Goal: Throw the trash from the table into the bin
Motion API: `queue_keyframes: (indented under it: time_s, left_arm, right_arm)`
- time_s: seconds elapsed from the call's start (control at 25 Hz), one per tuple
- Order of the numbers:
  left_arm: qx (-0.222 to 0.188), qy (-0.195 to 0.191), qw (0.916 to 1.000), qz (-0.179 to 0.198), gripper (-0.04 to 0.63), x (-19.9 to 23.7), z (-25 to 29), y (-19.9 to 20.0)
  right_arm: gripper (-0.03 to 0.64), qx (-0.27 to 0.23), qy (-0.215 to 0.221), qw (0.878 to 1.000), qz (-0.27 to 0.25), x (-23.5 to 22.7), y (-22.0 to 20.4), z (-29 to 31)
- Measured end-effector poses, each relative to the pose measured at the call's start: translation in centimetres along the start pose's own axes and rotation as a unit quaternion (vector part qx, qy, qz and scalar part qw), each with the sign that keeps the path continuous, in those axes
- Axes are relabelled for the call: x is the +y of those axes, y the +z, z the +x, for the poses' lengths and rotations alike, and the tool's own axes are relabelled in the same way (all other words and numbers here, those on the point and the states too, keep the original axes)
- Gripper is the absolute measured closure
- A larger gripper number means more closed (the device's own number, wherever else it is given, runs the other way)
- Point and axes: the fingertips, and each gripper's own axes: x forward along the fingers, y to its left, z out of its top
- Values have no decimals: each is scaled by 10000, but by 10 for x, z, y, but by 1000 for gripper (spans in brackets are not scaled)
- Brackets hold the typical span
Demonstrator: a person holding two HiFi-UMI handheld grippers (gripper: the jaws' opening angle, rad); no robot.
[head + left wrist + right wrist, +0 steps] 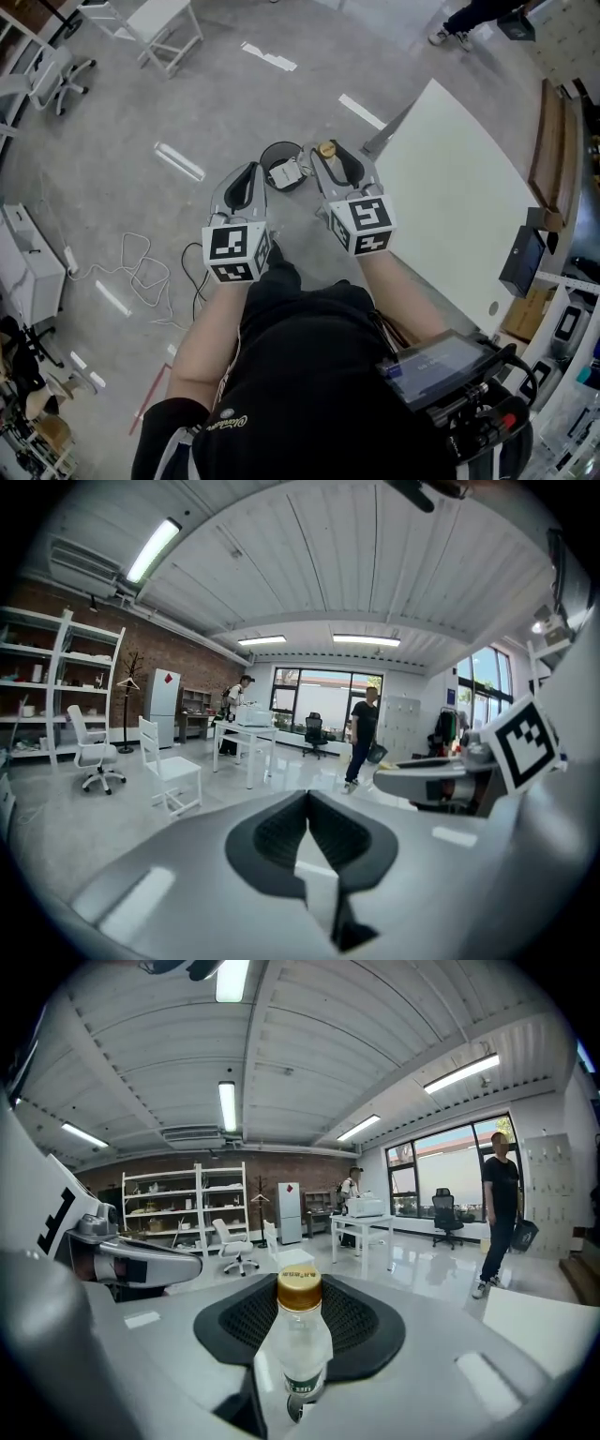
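Nearest, both forearms are seen stretched forward from the dark-clothed torso, a gripper being held in each hand. The left gripper [307,795] is held closed, its dark pads brought together at the tips, and no item can be made out between them. The right gripper [328,159] is clamped on a clear plastic bottle [300,1335], which is held upright between the pads; a gold cap and a green label band are seen on it. Just beyond the two gripper tips, and between them, a black round bin [265,155] is stood on the grey floor [216,112], with white rubbish lying inside. The bottle is held near the bin's right rim, not inside it. To the right, a bare white counter [459,216] is set, its far corner near the bin. White cables [141,272] are strewn over the floor at the left. At the far end, another person's legs [469,19] are seen.
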Motion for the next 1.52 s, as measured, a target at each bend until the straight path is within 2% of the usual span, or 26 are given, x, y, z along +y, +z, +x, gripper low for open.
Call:
queue_keyframes:
  time_s: [0.24,0.72,1.08,1.52]
  left_arm:
    - [147,-13,9998,-123,586,37,15,0]
    - [678,60,9970,-362,586,44,58,-41]
    - [1245,37,9901,-649,586,52,84,-108]
    - [1459,83,9861,-792,586,74,115,-165]
  right_arm:
    - [474,187,29,9998,-28,19,4,34]
    - [473,615,309,9975,184,8,-35,84]
    - [473,1153,324,9920,389,11,-113,135]
    - [474,1585,133,9867,320,6,-200,210]
